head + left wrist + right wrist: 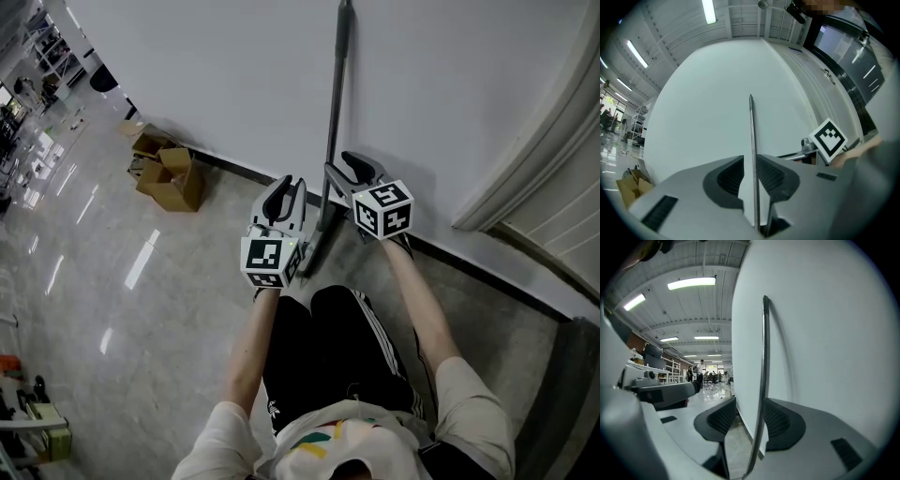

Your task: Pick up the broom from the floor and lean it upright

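- The left gripper [751, 172] has its jaws a little apart around the broom's handle [752, 136]. A thin strip of wall shows between the shaft and one pad, so it cages the shaft more than it clamps it.
- The right gripper [749, 420], just beside it on the same shaft, stands wider open. The handle lies against one pad, with a clear gap to the other.
- The broom [335, 103] is upright, its handle running up the white wall [206, 75]. Its head, low by the baseboard [234, 171], is mostly hidden behind the grippers.
- The lean looks nearly made, so the step in hand is probably a clean release.
- Before letting go, check that the top end rests on the wall; the pictures do not settle this. Check too that the foot sits out from the baseboard, so the weight tips wallward.
- Open each jaw fully and draw it straight back off the shaft, one gripper at a time, with no sideways brush.
- The wall is smooth and the floor [112, 281] glossy, so the foot may skate out or the top slide along.
- The cardboard boxes [169, 178] farther along the wall are well apart and no hindrance.
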The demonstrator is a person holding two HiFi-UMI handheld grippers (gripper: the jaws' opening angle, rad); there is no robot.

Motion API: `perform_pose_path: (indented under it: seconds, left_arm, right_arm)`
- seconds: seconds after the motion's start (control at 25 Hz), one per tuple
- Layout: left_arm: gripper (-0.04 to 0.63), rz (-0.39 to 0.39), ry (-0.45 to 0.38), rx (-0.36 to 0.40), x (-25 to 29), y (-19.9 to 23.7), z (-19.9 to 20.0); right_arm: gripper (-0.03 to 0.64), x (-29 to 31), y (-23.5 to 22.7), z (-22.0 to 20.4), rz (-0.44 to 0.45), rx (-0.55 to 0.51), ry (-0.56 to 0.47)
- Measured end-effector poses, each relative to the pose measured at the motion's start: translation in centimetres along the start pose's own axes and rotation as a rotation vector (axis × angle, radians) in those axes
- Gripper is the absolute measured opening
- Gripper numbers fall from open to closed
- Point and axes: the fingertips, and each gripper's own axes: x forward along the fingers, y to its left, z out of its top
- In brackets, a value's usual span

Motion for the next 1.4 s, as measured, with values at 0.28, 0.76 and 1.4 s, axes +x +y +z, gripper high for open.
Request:
perform_pose_path:
  seconds: [0.28, 0.76, 1.4]
  left_arm:
    - [0.044, 0.083, 0.020, -0.046, -3.4, 2.4, 0.1]
    - [0.044, 0.202, 0.040, -0.068, -7.0, 6.0, -2.5]
    - [0.044, 0.399, -0.030, -0.046, -12.4, 7.2, 6.4]
  right_arm:
    - [0.012, -3.8, 6.5, 2.4, 0.033, -0.085, -0.066]
    - [0.012, -4.8, 11.2, -2.7, 0.087, -0.090, 0.041]
    - [0.012, -6.6, 12.6, 2.0, 0.093, 0.007, 0.196]
